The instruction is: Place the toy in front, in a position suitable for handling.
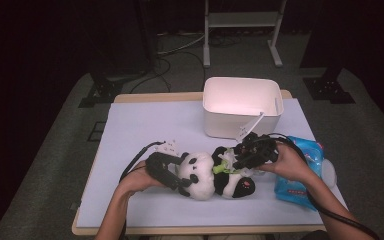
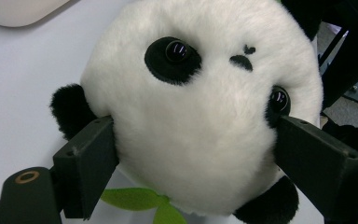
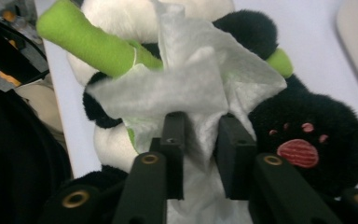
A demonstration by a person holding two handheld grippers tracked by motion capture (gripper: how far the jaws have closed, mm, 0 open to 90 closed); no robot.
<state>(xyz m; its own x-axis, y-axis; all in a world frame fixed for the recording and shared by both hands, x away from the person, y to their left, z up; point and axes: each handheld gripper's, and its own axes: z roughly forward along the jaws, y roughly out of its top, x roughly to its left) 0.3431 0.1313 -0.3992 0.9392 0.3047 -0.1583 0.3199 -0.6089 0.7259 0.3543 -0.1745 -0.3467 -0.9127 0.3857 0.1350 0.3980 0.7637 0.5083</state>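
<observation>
Fingers of the left gripper are pressed against both sides of the head of a plush panda, one at each cheek, so that the head is clamped between them; in the left gripper view the panda's face is seen tipped over, with one black eye patch at 11 o'clock and the other at 3 o'clock beside the farther finger. Fingers of the right gripper are closed on a white wipe, which is pinched between them and held against the panda's body, over the green bamboo stalk carried on its front. A black paw with a pink pad is seen at 3 o'clock of the wipe in the right gripper view.

From the high view, the panda is laid on its back near the middle of the table, slightly toward the front edge, with its head toward 9 o'clock and its feet toward 3 o'clock. The left hand is placed at 9 o'clock of the toy and the right hand at 3 o'clock. A blue packet of wipes is lain just beyond the right hand, at 3 o'clock of the panda. A white tub is stood at 12 o'clock of the toy, near the far edge of the table, apart from it.
</observation>
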